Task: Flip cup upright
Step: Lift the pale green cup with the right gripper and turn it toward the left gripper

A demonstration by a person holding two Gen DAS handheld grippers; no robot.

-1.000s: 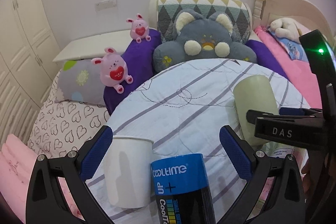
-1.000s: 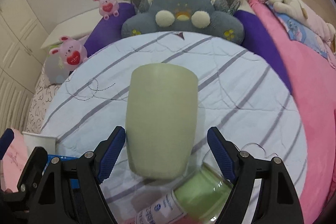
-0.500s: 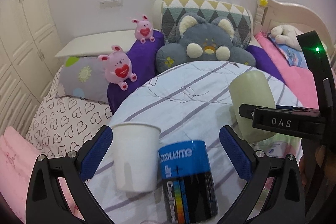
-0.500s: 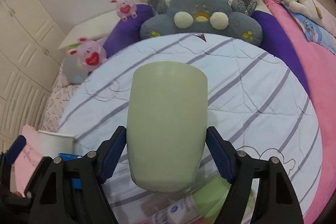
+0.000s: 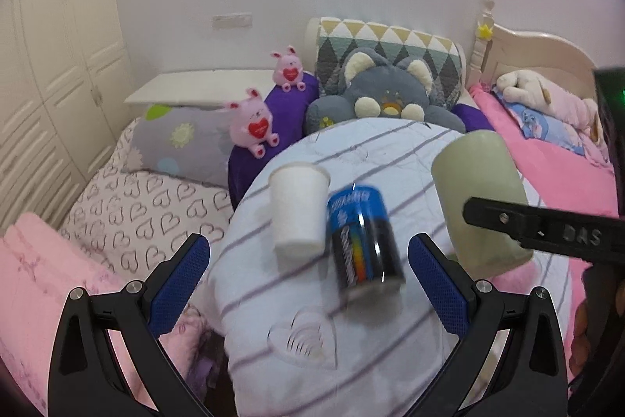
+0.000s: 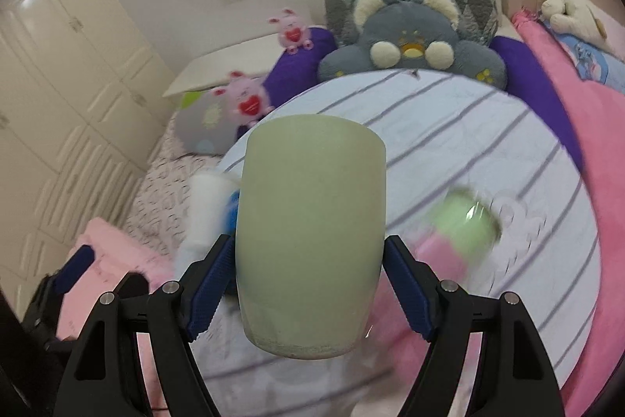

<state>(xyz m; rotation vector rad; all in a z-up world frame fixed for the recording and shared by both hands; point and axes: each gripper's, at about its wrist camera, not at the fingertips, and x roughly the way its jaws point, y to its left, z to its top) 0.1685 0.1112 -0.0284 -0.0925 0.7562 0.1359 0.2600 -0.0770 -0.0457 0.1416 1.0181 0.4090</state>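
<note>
A pale green cup (image 6: 312, 233) sits between the blue pads of my right gripper (image 6: 310, 284), which is shut on it and holds it above the striped quilt (image 6: 488, 151), wide rim away from me, base toward the camera. In the left wrist view the same cup (image 5: 476, 198) shows at the right, behind my right gripper's black arm. My left gripper (image 5: 308, 284) is open and empty, held back from the quilt.
A white paper cup (image 5: 299, 208) and a blue-and-black can (image 5: 363, 241) lie on the quilt. A green-capped bottle (image 6: 465, 221) lies blurred at the right. Plush toys, pillows and a grey bear cushion (image 5: 386, 100) line the headboard. Pink blankets lie either side.
My right gripper closed on the green cup and lifted it off the quilt. Both grippers pulled back and up, so the paper cup and can now look farther away.
</note>
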